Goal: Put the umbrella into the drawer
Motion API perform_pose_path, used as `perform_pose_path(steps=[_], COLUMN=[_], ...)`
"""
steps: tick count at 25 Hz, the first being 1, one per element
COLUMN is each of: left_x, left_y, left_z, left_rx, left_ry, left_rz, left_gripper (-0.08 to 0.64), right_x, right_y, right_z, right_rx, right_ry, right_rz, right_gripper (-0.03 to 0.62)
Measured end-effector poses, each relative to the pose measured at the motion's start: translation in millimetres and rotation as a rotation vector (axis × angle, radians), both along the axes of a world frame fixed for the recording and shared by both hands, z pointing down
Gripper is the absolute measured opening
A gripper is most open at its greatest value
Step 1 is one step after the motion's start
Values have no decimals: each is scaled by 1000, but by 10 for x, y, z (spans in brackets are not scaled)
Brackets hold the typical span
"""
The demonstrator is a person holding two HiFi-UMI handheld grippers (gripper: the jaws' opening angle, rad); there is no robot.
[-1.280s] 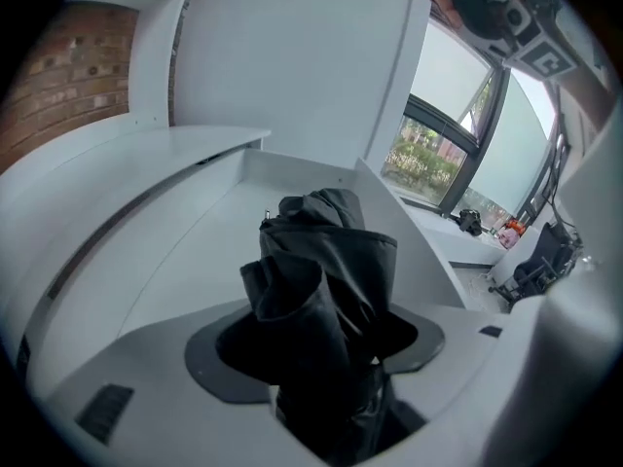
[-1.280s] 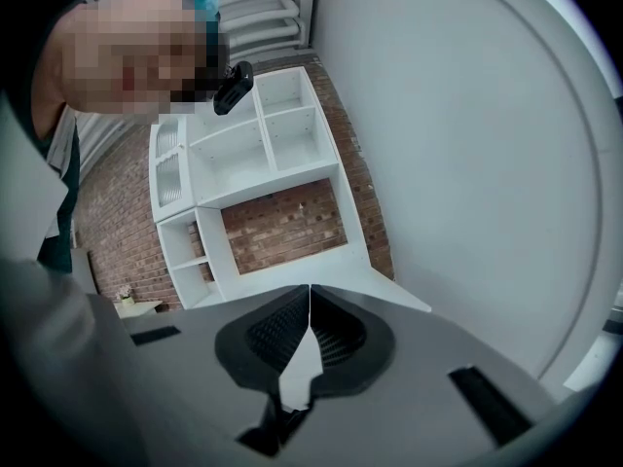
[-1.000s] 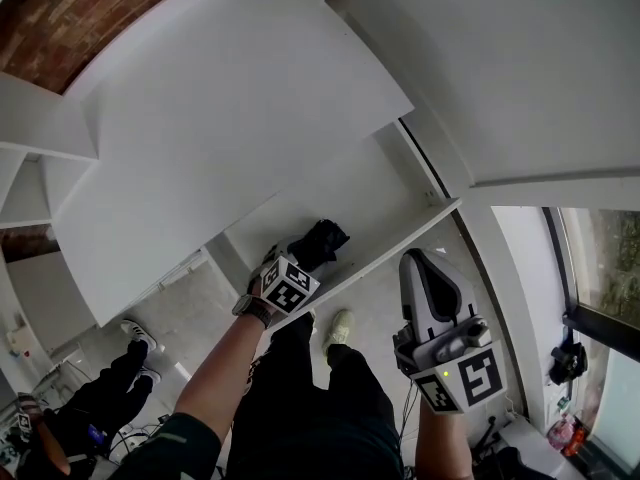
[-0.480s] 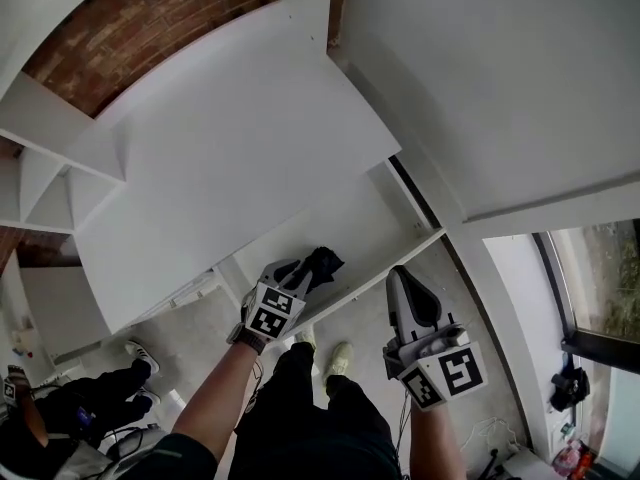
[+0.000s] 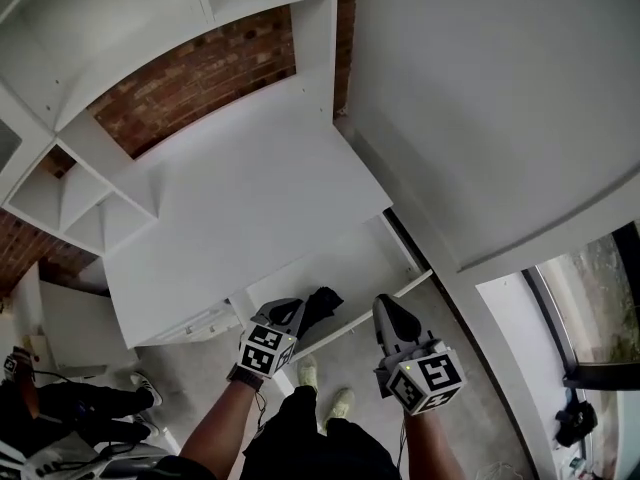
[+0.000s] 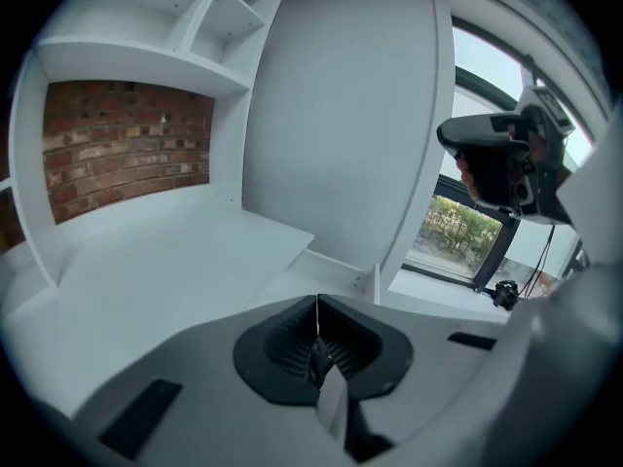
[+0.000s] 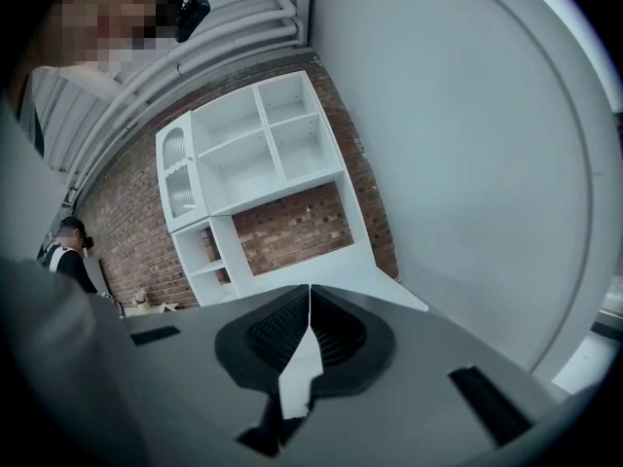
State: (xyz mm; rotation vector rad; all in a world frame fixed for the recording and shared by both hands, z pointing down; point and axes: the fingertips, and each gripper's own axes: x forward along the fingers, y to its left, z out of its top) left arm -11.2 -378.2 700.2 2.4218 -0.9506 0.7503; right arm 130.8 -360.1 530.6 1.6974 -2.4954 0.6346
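Observation:
The black folded umbrella (image 5: 322,302) lies inside the open white drawer (image 5: 352,260) under the desk top (image 5: 240,198). My left gripper (image 5: 289,310) hovers just left of the umbrella and above it, apart from it. Its jaws have just been closing and now stand shut with nothing between them, as the left gripper view (image 6: 317,305) shows. My right gripper (image 5: 386,310) hangs over the drawer's front rim, also shut and empty (image 7: 310,295). Neither gripper view shows the umbrella.
A white shelf unit (image 5: 110,28) against a brick wall (image 5: 200,78) stands behind the desk. A tall white panel (image 5: 500,108) rises at the right, with a window (image 5: 590,308) beyond it. A person (image 5: 60,408) crouches on the floor at lower left.
My left gripper has lifted out of the drawer and away from the umbrella, which stays lying there. The head view has tilted up, showing more shelves. The right gripper has shifted slightly.

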Motion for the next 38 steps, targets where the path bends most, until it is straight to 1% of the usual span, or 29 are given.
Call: perform_pose_path(steps=[4,8,11,14,19,24,28,32,38], left_x=[-47,-90,-103,-128,-147,-224,-224,-195,-200], left_y=[58,177,307,434,557,643,716,755,820], left_z=[-491,-980,-1339,-1690,-2213,-2564,-2904,-3238,-3663], left_rx=[69,124,159,185,266,317,366,422,489], left_ry=[51,100,150,215,292,316,357,403,408], left_rz=[-49,-96,-118,-143,-162,-190,-210,-226,-244], left_gripper=[8,8,6,6,6,6,6,6,6], right_x=[-25,-62,-129,-189,-237,-229,-179,-111,-29], right_y=[99,220,311,400,458,528,581,602,629], right_z=[-147,-286,-394,-547,-827,-1095,-1338,-1600,-2047], right_rx=[25,51,68,92,156,211,257,314,399], right_ry=[10,12,-6,9,20,52,66,104,121], right_rz=[-33,-45,-59,-80,-97,-100,-93,-90,-76], right_gripper=[5,5,5,5,5,5,5,5,5])
